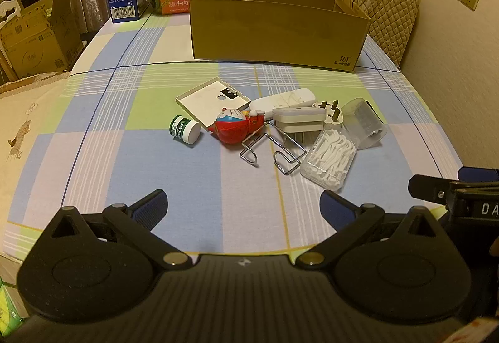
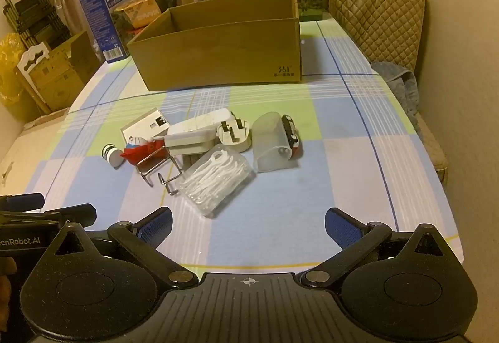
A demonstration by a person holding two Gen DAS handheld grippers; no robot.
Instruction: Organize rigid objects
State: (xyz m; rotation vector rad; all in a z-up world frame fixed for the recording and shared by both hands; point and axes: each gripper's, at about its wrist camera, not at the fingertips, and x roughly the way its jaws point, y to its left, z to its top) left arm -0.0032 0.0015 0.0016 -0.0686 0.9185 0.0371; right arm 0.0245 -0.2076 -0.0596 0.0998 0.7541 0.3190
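both grippers hang over the near part of the checked tablecloth, tilted down, so each camera sees the whole pile before a choice is made. the left gripper has its jaws spread wide with nothing between them; the right gripper is the same, released and empty. ahead of the left jaws lie the green jar, the red toy and the wire rack, touching each other. just ahead of the right jaws lies the clear floss box. further beyond stands the cardboard box, open on top, probably the place to collect them; its inside is hardly visible
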